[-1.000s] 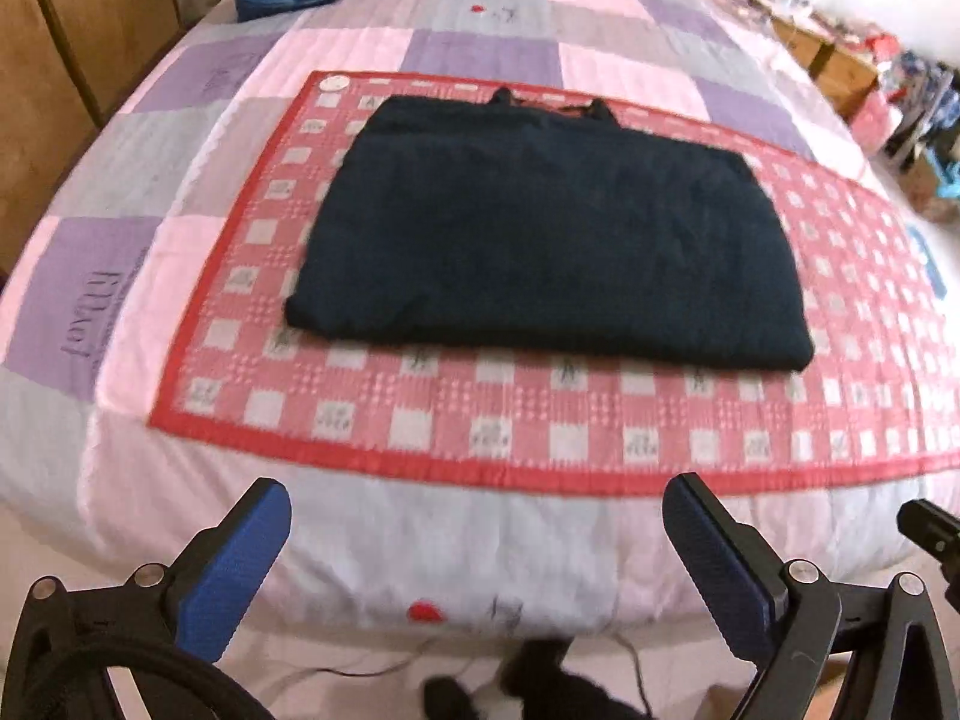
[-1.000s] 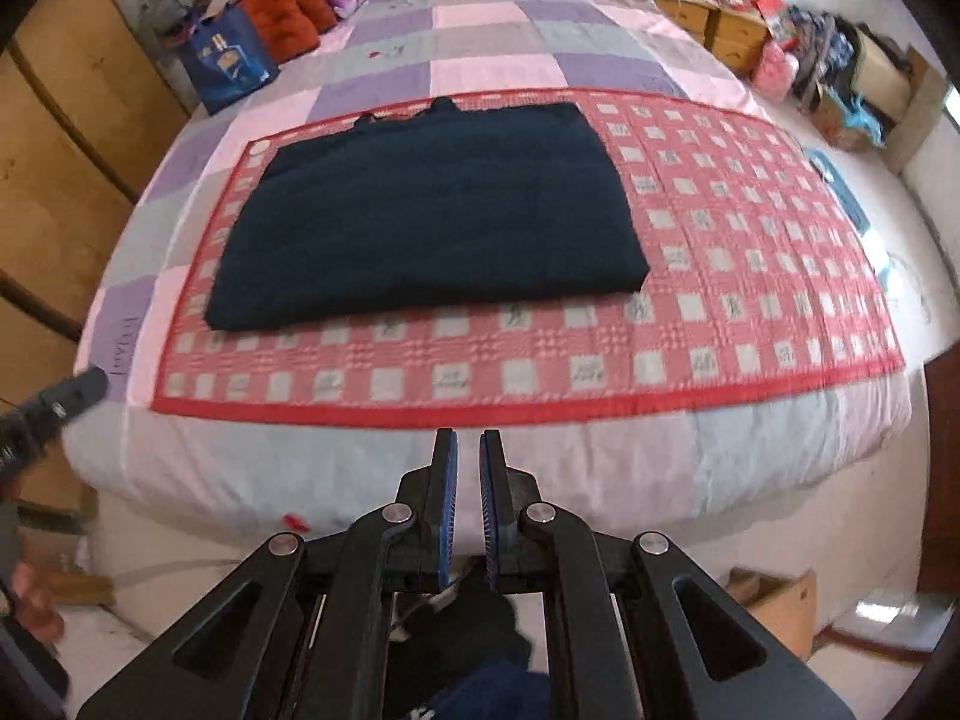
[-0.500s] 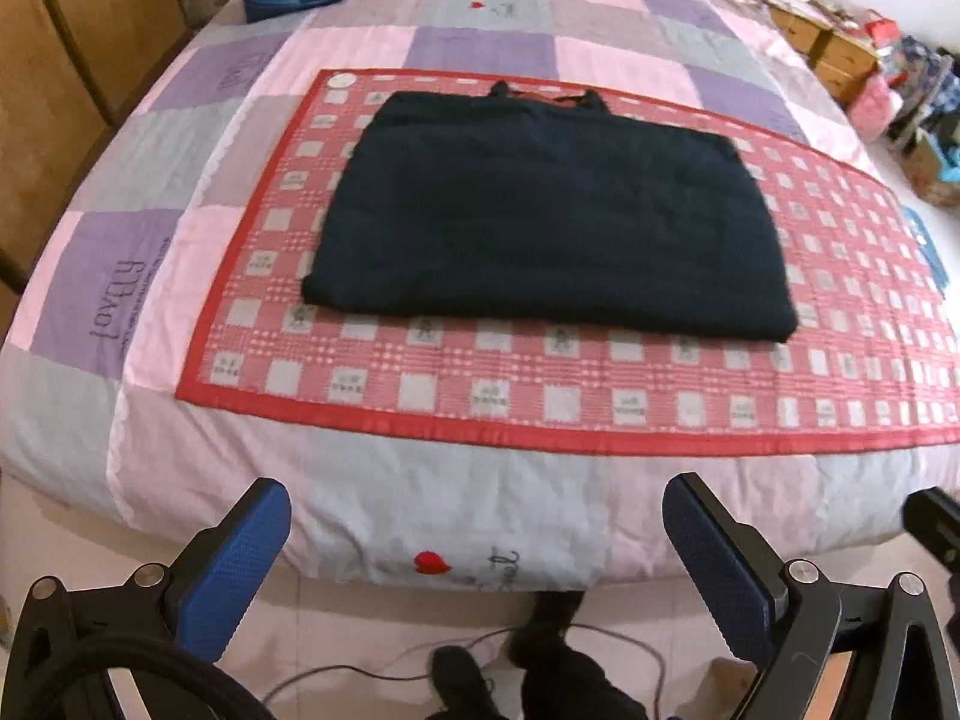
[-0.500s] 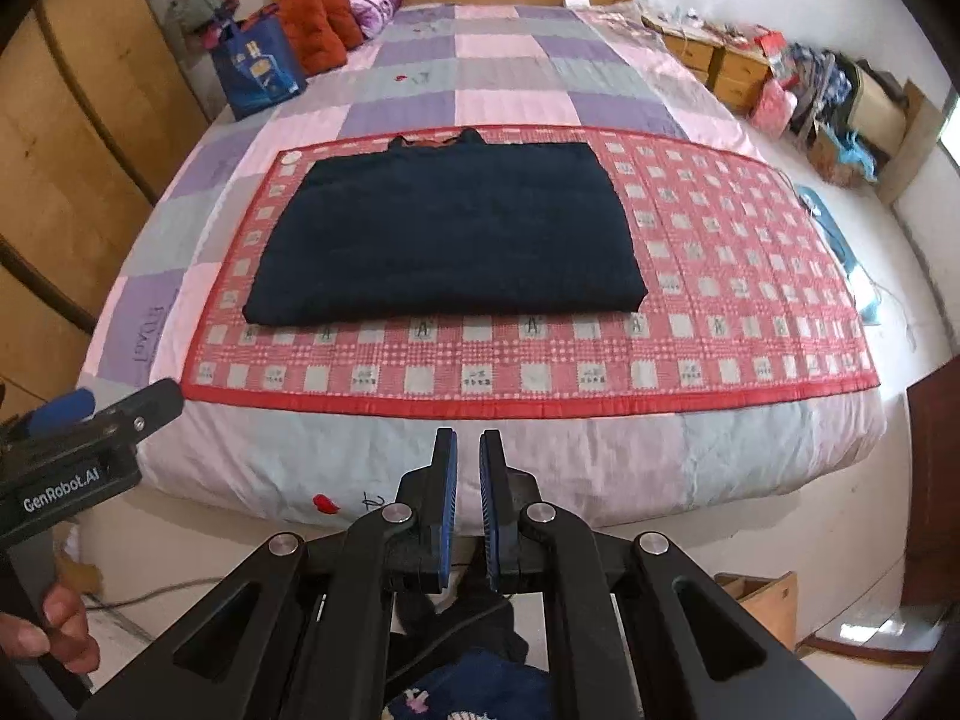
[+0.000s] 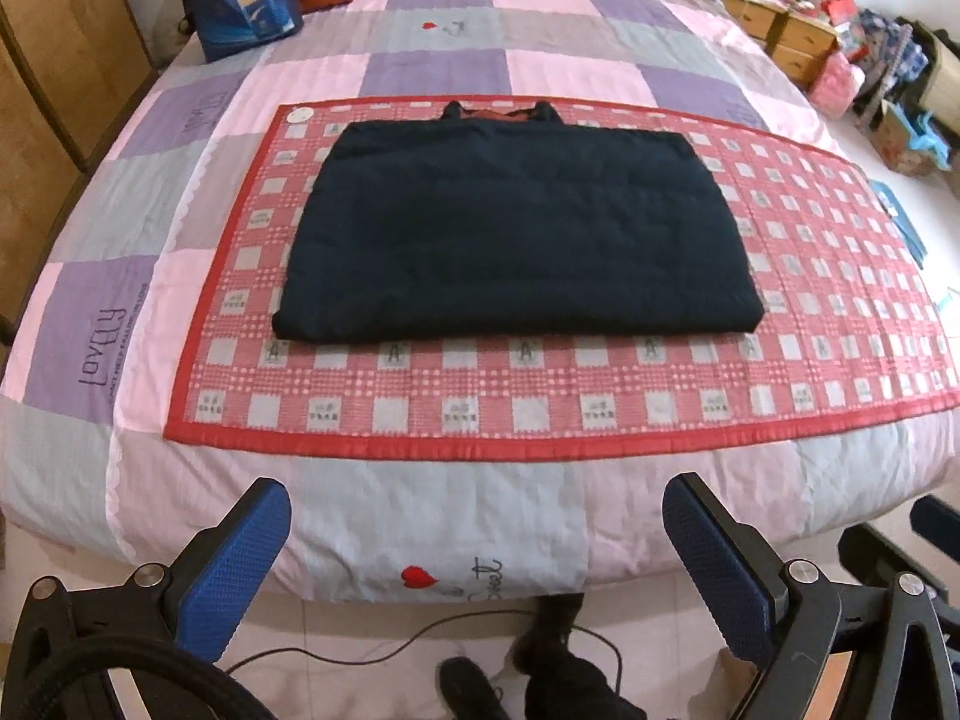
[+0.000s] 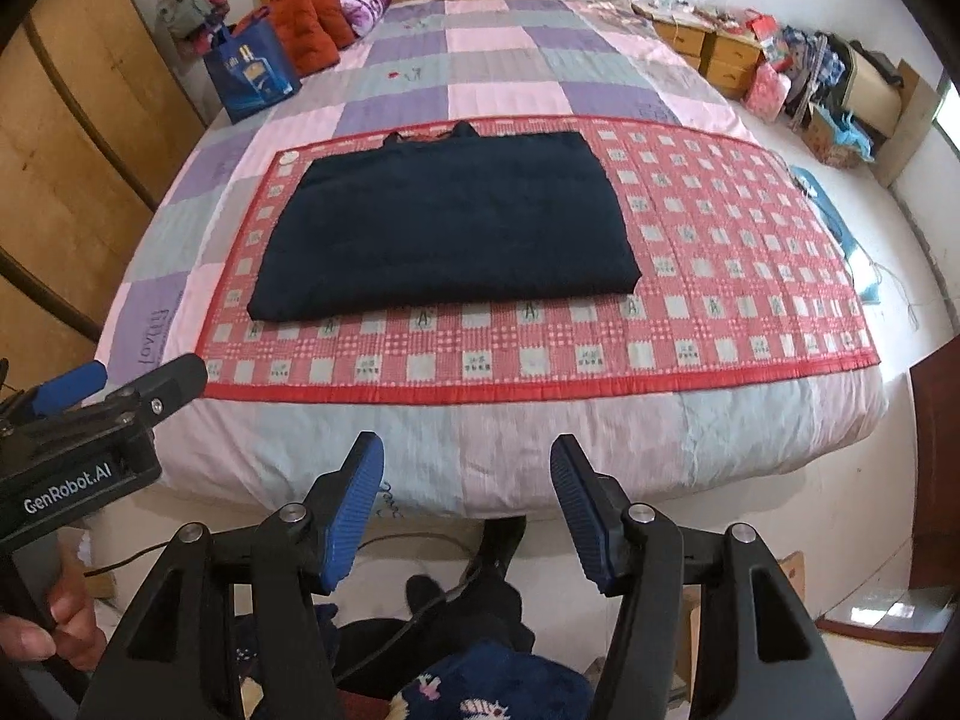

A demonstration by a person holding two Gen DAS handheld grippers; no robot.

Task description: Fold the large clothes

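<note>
A dark navy garment [image 5: 510, 228] [image 6: 444, 222] lies folded into a flat rectangle on a red checked mat [image 5: 540, 384] [image 6: 540, 354] on the bed. Its collar shows at the far edge. My left gripper [image 5: 474, 546] hangs open over the bed's near edge, well short of the garment, nothing between its blue pads. My right gripper [image 6: 468, 498] is beside it, also short of the mat; its jaws are opening and hold nothing. The left gripper's body [image 6: 90, 420] shows at the left of the right wrist view, held by a hand [image 6: 54, 624].
A patchwork quilt [image 5: 450, 36] covers the bed. A blue bag [image 6: 252, 75] and orange-red bundles [image 6: 309, 24] sit near the headboard. Wooden wardrobes [image 6: 72, 138] line the left. Drawers and clutter [image 6: 798, 66] stand to the right. A cable [image 5: 372, 648] and the person's legs are on the floor below.
Both grippers have pulled back and up from the bed, so more of the room shows. The right gripper's jaws, shut before, now stand apart. The garment has not moved.
</note>
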